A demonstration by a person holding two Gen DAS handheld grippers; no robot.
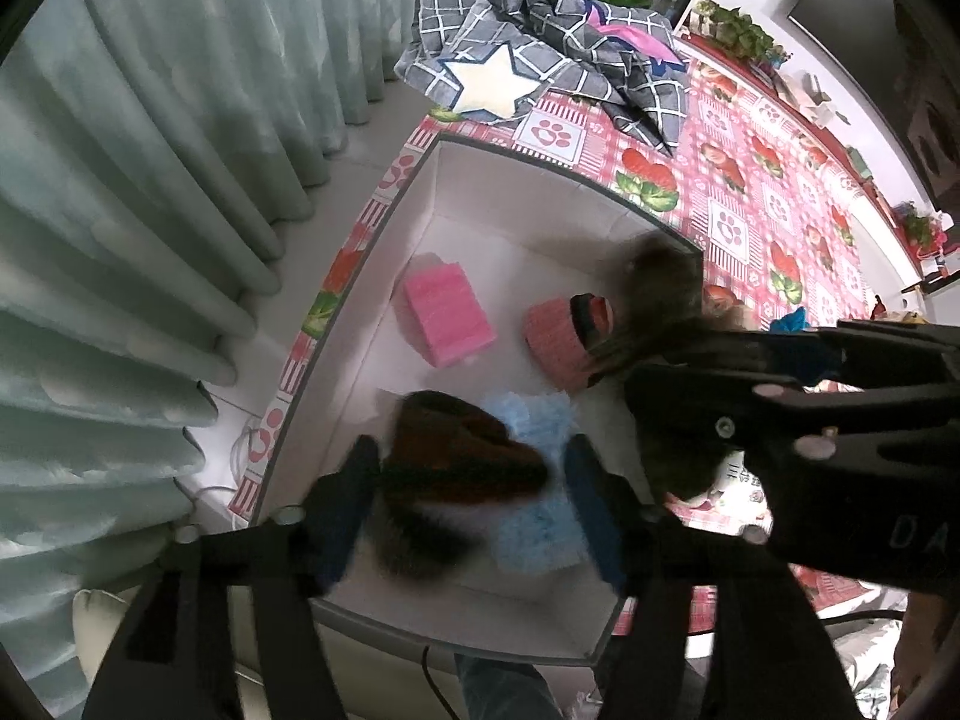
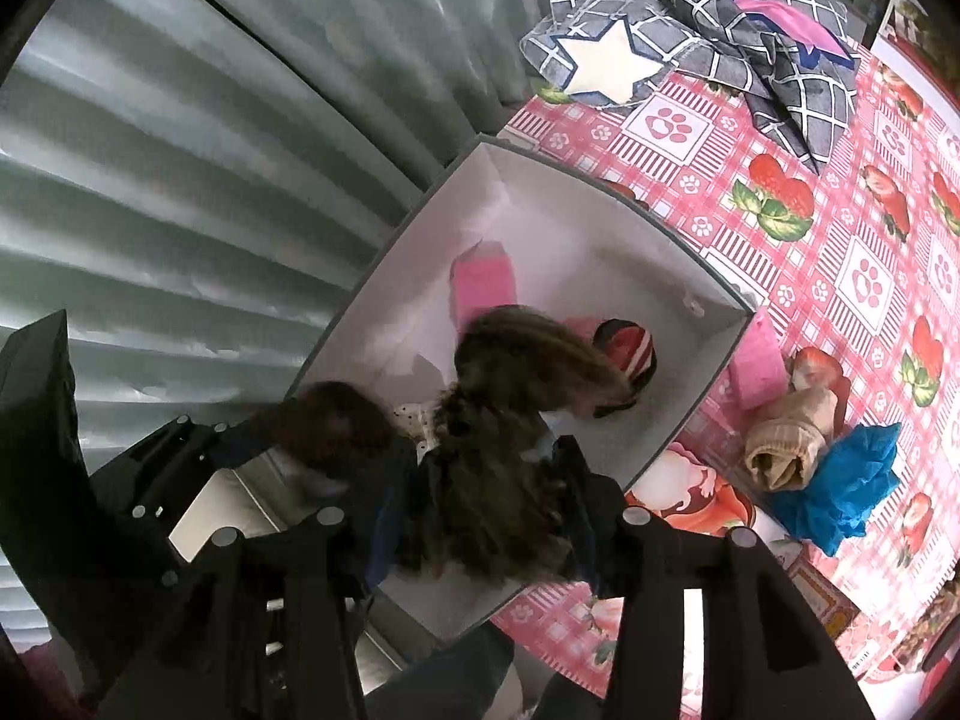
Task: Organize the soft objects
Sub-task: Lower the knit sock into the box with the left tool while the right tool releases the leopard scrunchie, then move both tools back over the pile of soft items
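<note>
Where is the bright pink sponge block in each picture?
Left wrist view: the pink sponge block lies on the floor of the white box, left of centre, beside the pink striped roll.
Right wrist view: the same block sits mid-frame in the box, partly hidden behind the brown furry thing.
Shared landmark: the grey checked cloth with a white star beyond the box.

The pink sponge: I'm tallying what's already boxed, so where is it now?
In the left wrist view the pink sponge lies inside the white box, toward its far-left side, just left of the striped pink roll.
</note>
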